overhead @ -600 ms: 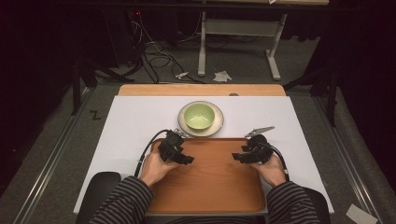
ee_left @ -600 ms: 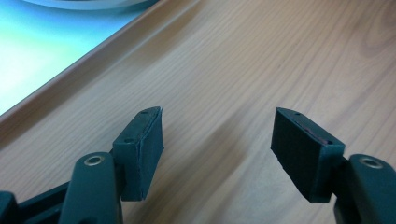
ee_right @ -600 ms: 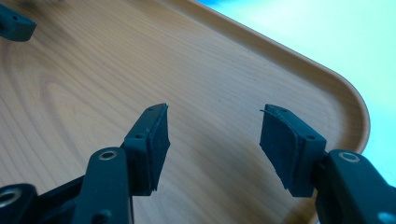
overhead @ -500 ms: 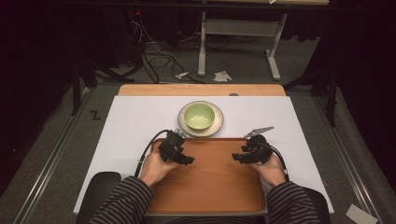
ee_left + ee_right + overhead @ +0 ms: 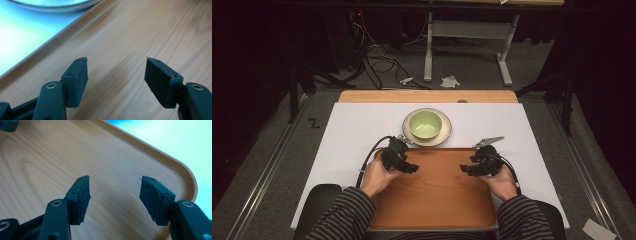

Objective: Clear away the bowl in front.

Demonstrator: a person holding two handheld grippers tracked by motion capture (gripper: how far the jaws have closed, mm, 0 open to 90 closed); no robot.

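Note:
A wooden tray lies on the white table top near the person. Beyond its far edge a green bowl sits on a pale plate. My left gripper hovers over the tray's far left part, pointing right, and its jaws stand open with nothing between them. My right gripper is over the tray's far right part, pointing left, also open and empty. The plate's rim shows beyond the tray edge in the left gripper view.
The white sheet covers most of a wooden table. The tray's rounded corner lies just past the right jaws. Cables and a desk frame stand on the floor behind the table.

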